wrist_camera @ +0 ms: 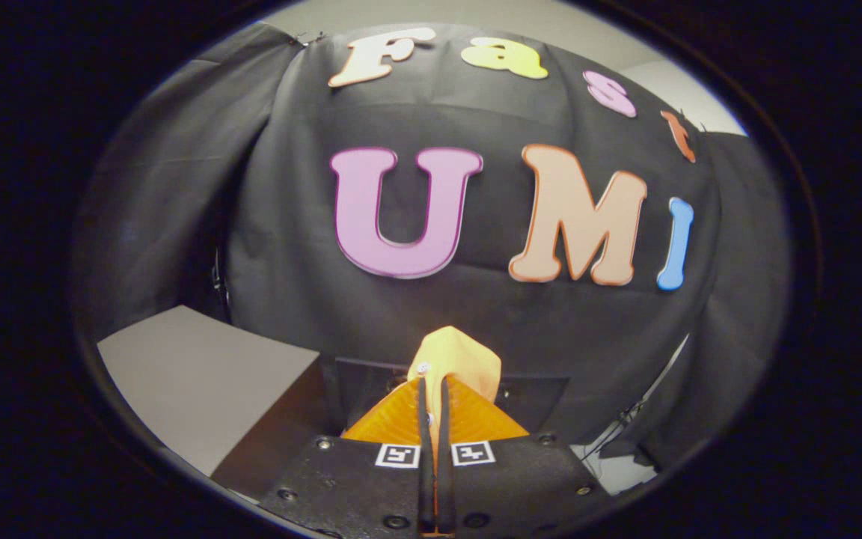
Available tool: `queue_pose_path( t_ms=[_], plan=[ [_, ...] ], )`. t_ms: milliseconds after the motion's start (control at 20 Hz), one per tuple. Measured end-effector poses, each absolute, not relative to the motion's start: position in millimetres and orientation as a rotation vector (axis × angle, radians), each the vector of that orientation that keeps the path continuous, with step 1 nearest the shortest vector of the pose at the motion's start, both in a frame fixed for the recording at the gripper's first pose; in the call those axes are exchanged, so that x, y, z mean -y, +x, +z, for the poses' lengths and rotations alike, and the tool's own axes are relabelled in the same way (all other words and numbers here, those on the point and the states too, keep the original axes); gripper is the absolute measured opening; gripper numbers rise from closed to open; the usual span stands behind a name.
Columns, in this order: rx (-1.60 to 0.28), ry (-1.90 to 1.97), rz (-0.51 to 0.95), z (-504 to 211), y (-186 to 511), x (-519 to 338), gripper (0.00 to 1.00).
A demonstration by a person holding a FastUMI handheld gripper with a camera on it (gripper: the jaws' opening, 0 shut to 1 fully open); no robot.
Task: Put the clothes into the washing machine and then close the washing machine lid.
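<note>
My gripper (434,385) is shut on a yellow piece of cloth (459,358), pinched between the two orange fingers (393,419) so that a folded lump of it sticks up just past the fingertips. The gripper is held up in the air, facing the black booth wall. A dark box-like shape (528,400) lies low behind the fingers; I cannot tell what it is.
A grey flat-topped block (199,382) stands low to the left of the fingers. Black cloth (289,262) hangs close ahead and on both sides. A strip of pale floor with a cable (618,449) shows low on the right.
</note>
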State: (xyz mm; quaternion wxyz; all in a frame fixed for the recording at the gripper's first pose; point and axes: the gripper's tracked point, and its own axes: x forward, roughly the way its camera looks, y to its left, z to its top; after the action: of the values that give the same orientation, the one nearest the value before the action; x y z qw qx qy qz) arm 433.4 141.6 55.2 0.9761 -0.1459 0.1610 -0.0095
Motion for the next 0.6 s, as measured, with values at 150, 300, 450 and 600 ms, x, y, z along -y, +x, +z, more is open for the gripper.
queue_pose_path(
  t_ms=[150,300,450,600],
  plan=[
    [-0.386,-0.271,-0.034,1,440,-127,0.01],
    [-0.437,-0.253,-0.048,-43,436,-115,0.02],
    [-0.487,-0.243,-0.065,-88,430,-97,0.01],
    [-0.553,-0.226,-0.102,-136,420,-71,0.01]
  ],
)
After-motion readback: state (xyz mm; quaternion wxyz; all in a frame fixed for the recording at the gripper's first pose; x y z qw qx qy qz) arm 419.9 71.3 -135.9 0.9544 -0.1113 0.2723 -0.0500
